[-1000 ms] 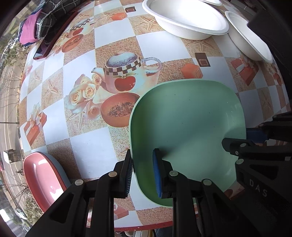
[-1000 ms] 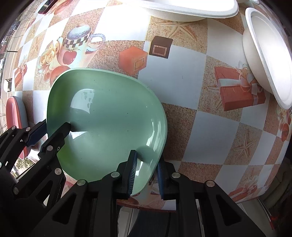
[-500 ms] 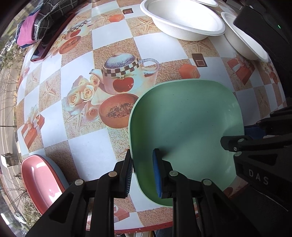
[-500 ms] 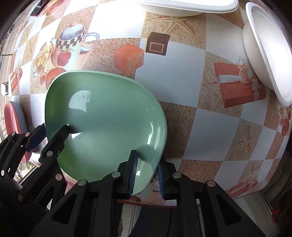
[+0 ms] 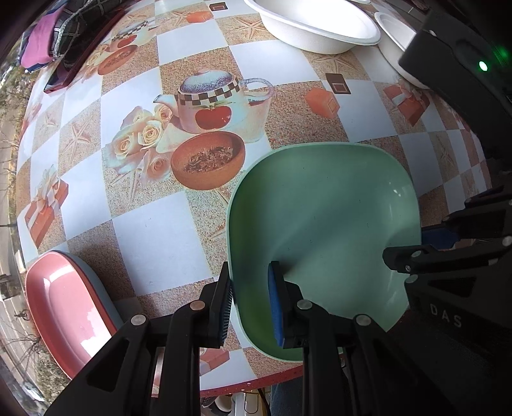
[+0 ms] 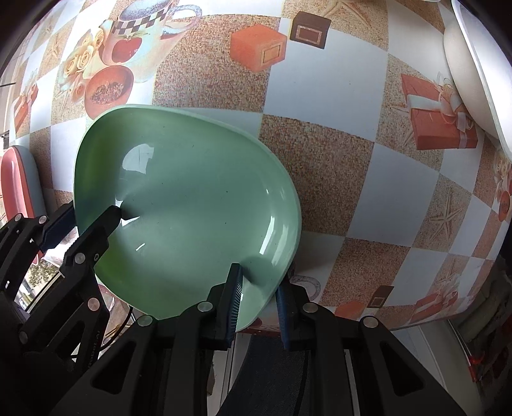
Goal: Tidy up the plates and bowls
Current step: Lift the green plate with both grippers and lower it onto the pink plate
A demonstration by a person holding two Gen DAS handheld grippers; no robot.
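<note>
A pale green, rounded-square plate is held from two sides near the table's front edge. My left gripper is shut on its left rim, one blue pad inside the plate and one outside. In the right wrist view the same green plate has my right gripper shut on its near right rim. Each gripper shows in the other's view: the right gripper at the plate's right edge, the left gripper at its left edge. A pink plate lies on a grey-blue one at the lower left.
The table carries a checkered cloth printed with teapots and gift boxes. Two white bowls stand at the far side, and one white bowl shows at the right. Folded fabric on a dark tray lies far left.
The green plate and both grippers have shifted a little toward the table's near edge. Both grips stay the same.
</note>
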